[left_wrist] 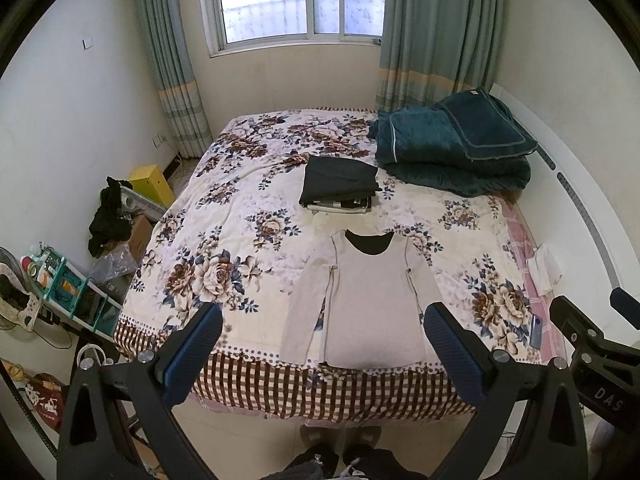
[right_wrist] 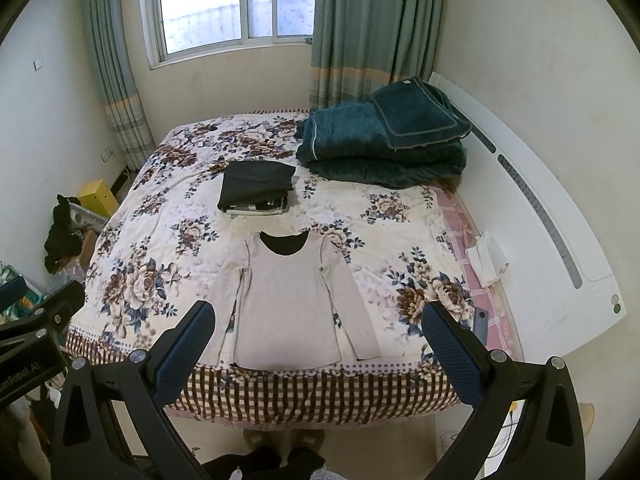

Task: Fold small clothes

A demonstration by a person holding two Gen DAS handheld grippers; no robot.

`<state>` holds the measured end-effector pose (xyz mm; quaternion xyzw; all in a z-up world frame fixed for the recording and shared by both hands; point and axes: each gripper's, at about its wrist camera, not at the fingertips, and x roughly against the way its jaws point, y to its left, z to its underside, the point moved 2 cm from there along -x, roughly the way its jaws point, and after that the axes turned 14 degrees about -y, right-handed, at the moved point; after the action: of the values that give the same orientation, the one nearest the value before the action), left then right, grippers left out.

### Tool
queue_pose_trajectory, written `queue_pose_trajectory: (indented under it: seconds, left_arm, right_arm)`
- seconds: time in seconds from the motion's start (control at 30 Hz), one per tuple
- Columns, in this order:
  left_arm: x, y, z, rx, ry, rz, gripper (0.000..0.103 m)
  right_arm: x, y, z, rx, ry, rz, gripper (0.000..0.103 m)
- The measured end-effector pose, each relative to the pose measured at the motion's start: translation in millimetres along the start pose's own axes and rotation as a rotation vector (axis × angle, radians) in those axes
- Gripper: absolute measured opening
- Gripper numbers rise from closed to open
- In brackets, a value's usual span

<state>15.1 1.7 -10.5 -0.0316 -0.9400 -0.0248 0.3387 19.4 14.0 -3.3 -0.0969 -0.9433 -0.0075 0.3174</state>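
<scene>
Left wrist view is showing the left gripper (left_wrist: 322, 326) gaping wide, hovering over the flat grey shirt (left_wrist: 368, 300). Right gripper (right_wrist: 318, 326) is also hanging spread, empty. Folding hasn't started; next I'd guess each is grabbing a sleeve.

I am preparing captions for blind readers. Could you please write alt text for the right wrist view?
A light grey long-sleeved shirt lies spread flat near the foot of a floral bedspread, framed by the open right tongs, which hold nothing. Behind it sit a stack of folded dark clothes and a folded teal blanket under a window.
</scene>
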Motion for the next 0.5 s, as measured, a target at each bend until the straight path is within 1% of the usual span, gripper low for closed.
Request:
queue_pose_trajectory:
  seconds: [0.03, 0.07, 0.1, 0.17, 0.27, 0.37, 0.4, 0.5]
  left_arm:
    - [0.3, 0.0, 0.5, 0.001, -0.001, -0.001, 0.103]
    - [0.3, -0.1, 0.5, 0.001, -0.002, -0.002, 0.103]
    - [4.7, -0.6, -8.4, 0.001, -0.002, -0.002, 0.103]
    - [7.6, -1.0, -15.0, 0.0, -0.003, -0.002, 0.103]
    - [4.0, -3.6, -12.7, 0.001, -0.004, -0.003, 0.103]
    - [3.6, -5.1, -21.7, -0.002, -0.004, -0.004, 0.103]
    - [3.3, -5.4, -22.8, -0.003, -0.004, -0.005, 0.103]
    - [3.8, -5.2, -22.2, -0.002, -0.005, -0.003, 0.103]
  right_arm:
    - [-0.1, -0.2, 0.4, 0.0, -0.001, -0.001, 0.103]
    - [4.1, 4.6, -7.4, 0.0, -0.001, 0.0, 0.103]
    - [4.8, 6.4, -9.6, 0.001, -0.001, 0.0, 0.103]
    - [5.4, 9.1, -13.4, 0.0, 0.0, -0.002, 0.103]
    - [4.0, 7.9, -9.2, -0.001, -0.002, -0.002, 0.103]
    - [7.3, 11.2, -13.9, -0.003, 0.0, -0.004, 0.103]
    - [6.4, 9.3, -10.4, -0.003, -0.003, -0.003, 0.103]
    - [5.8, 12.6, -13.6, -0.005, -0.001, -0.003, 0.103]
